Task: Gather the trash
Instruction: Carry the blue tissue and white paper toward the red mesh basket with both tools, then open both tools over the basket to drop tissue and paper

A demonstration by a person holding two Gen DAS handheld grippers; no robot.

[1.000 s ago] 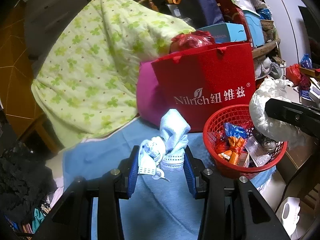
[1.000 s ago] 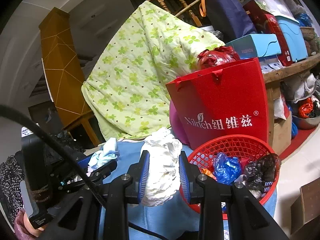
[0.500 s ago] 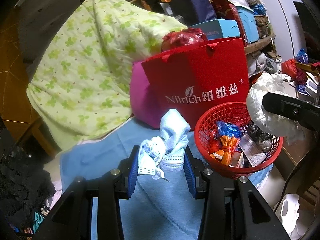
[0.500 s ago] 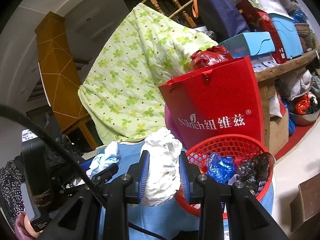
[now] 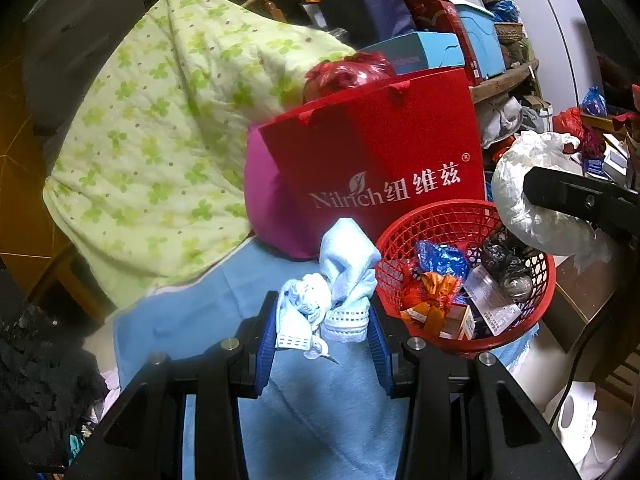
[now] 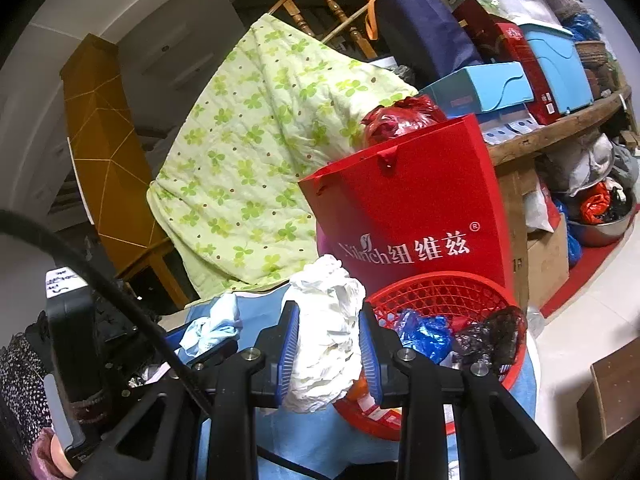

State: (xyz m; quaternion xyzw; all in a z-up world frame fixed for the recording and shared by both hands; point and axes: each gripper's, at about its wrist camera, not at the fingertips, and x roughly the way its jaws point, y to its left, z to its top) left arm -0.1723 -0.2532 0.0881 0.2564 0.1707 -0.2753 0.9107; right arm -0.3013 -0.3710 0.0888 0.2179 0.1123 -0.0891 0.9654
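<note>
My left gripper point(image 5: 326, 330) is shut on a bundle of pale blue face masks point(image 5: 334, 286), held above a blue cloth point(image 5: 320, 400). Just right of it sits a red mesh basket point(image 5: 532, 312) holding wrappers, a blue bag and a black bag. My right gripper point(image 6: 328, 350) is shut on a crumpled white paper wad point(image 6: 328, 332), close to the left of the red basket point(image 6: 436, 290). In the left wrist view the white wad point(image 5: 536, 200) hangs over the basket's far right rim. The mask bundle point(image 6: 214, 326) shows at the left in the right wrist view.
A red paper bag point(image 5: 380, 160) printed "Nilrich" stands right behind the basket, with a magenta cushion point(image 5: 264, 204) beside it. A green flowered quilt point(image 5: 160, 140) drapes to the left. Stacked boxes and a wooden shelf point(image 6: 560, 136) crowd the right. A cable point(image 6: 120, 300) crosses the right wrist view.
Both grippers have drifted slightly toward the basket, which sits a little lower and nearer in both views. Each keeps its grip on its bundle.
</note>
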